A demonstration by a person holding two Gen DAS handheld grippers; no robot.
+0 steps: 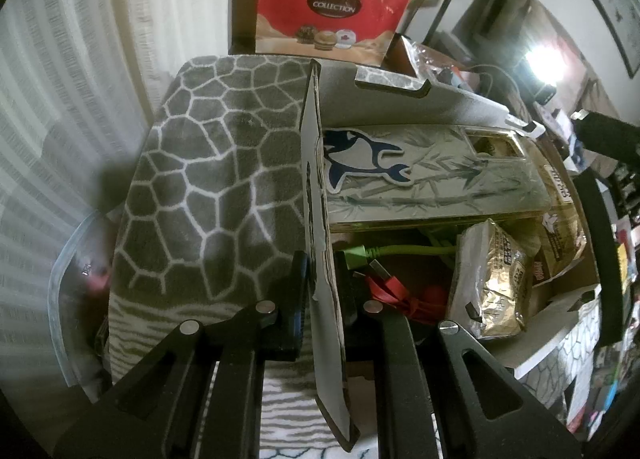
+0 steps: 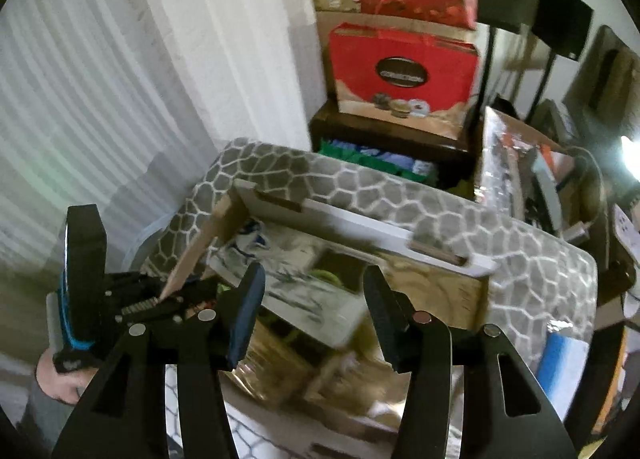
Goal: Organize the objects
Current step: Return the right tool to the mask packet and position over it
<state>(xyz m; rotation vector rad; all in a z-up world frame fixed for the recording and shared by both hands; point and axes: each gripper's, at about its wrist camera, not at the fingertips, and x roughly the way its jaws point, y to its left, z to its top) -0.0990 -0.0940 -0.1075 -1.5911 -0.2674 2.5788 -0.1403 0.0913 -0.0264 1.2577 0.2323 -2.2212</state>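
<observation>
My left gripper (image 1: pixel 320 279) clamps cardboard box flap (image 1: pixel 316 179) | right gripper (image 2: pixel 314 311) jaws apart, empty, above box | flap stiff, light: pinch near edge

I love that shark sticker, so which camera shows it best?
The left wrist view. There the shark sticker is sharp, whole and unobstructed, lying on the bamboo-print case inside the box. In the right wrist view it is only a blurred blue-and-white patch in the box's far corner, its shape unreadable.
</observation>
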